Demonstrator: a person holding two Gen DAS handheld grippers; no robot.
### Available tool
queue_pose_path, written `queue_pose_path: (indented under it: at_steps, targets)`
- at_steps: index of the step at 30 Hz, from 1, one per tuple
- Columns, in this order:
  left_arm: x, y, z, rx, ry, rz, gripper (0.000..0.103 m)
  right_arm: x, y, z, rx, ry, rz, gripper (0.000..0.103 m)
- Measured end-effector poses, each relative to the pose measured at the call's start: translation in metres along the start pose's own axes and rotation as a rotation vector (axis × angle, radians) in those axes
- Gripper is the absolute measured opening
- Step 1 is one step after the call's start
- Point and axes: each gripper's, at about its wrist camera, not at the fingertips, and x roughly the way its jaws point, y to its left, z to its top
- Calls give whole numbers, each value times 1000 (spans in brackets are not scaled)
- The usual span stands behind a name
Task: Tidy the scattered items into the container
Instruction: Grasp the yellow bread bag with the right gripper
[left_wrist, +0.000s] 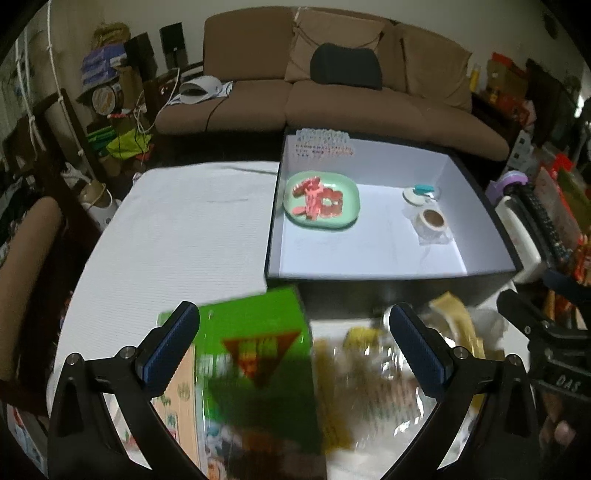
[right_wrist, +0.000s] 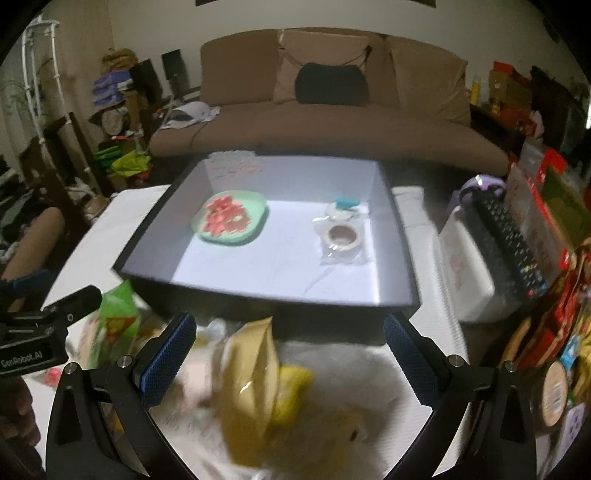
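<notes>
A dark box with a white inside (left_wrist: 476, 206) (right_wrist: 391, 221) stands on the table. In it lie a green plate of red pieces (left_wrist: 322, 201) (right_wrist: 231, 216), a tape roll in clear wrap (left_wrist: 432, 220) (right_wrist: 342, 236) and a small round item with a teal cap (left_wrist: 419, 192) (right_wrist: 345, 205). My left gripper (left_wrist: 295, 347) is open above a green packet (left_wrist: 258, 354) and a clear bag (left_wrist: 369, 373). My right gripper (right_wrist: 290, 354) is open above a tan and yellow pouch (right_wrist: 258, 380). The green packet also shows in the right wrist view (right_wrist: 118, 314).
A white cloth (left_wrist: 184, 229) covers the table left of the box. A white container with a black remote (right_wrist: 509, 240) stands to the right, beside piled packets (right_wrist: 554, 332). A brown sofa (left_wrist: 332, 96) is behind. The other gripper shows at each view's edge (left_wrist: 546, 339) (right_wrist: 44, 328).
</notes>
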Motion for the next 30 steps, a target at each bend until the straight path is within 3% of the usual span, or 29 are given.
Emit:
queue_pose_path:
  at_steps: [7,10,12,14,20,23,30]
  targets:
    - [-13,15,-58,-40,12,-37,103,7,3,-37,36,53,131,100]
    - [-13,9,-74,-21,20,-53,103,14,11,-48,12,76,173,84]
    - [-13,4,-81,11,22,-55,103,23,13,-53,5,112,194,58]
    - [-15,-4,-85,45,16,-61,103,31,13,-59,10,140,221,41]
    - [-23,-29,-97,178,-12,-139,103,24,5,-62,33,140,284,17]
    - [-23,-44,-103,256,-8,-166,103,17,5,-61,44,141,309,15]
    - [-21,-66,-109,337,-52,-123,103,-8,25,-49,24,119,384,15]
